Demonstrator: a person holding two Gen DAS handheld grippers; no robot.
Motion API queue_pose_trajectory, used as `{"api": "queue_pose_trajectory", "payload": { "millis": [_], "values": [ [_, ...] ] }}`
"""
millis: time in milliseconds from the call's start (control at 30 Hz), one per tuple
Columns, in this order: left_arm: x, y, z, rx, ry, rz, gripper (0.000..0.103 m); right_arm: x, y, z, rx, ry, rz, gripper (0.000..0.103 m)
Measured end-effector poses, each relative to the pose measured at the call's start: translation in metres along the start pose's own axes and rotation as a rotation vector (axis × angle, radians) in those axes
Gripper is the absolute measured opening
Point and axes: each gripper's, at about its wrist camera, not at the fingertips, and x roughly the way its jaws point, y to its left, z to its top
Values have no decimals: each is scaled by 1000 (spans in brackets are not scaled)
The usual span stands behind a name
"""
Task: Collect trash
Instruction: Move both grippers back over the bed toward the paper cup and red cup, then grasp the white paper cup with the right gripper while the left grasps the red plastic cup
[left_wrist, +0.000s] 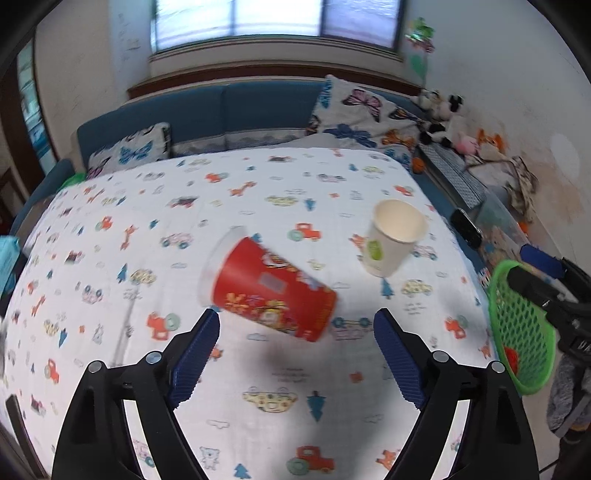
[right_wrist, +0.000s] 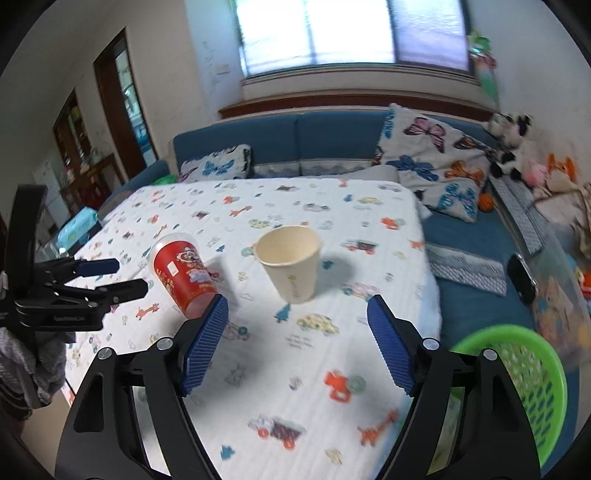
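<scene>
A red cartoon-printed cup (left_wrist: 271, 291), a cream cup (right_wrist: 290, 262), a green mesh basket (right_wrist: 532, 387); the tabletop (left_wrist: 258, 192) cloth is white with coloured vehicles.

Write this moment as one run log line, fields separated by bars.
left claw: open, empty | right claw: open, empty | red cup: on table | white paper cup: on table | green basket: table's edge

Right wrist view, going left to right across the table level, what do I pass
Left gripper → red cup → white paper cup → green basket at the lower right. The right gripper itself sits low in the middle, jaws open with nothing between them.
</scene>
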Motion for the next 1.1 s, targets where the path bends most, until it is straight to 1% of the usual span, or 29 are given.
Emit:
{"api": "queue_pose_trajectory", "payload": {
  "millis": [233,400,633,833,933,1033,1100],
  "values": [
    [12,30,5,-113,24,18,83,49,8,6,-19,36,27,84],
    [22,42,8,-166,40,19,83,75,4,9,-14,59,31,86],
    [39,55,12,-225,70,11,84,107,5,15,-50,89,-3,86],
    [52,56,17,-253,87,1,84,127,5,18,-66,104,-27,86],
    [60,60,19,-293,96,0,85,132,4,20,-74,103,-37,86],
    [67,61,20,-328,109,-3,86,137,3,20,-71,109,-33,84],
    [72,62,20,-363,118,-12,86,139,2,20,-71,107,-32,78]
  ]
}}
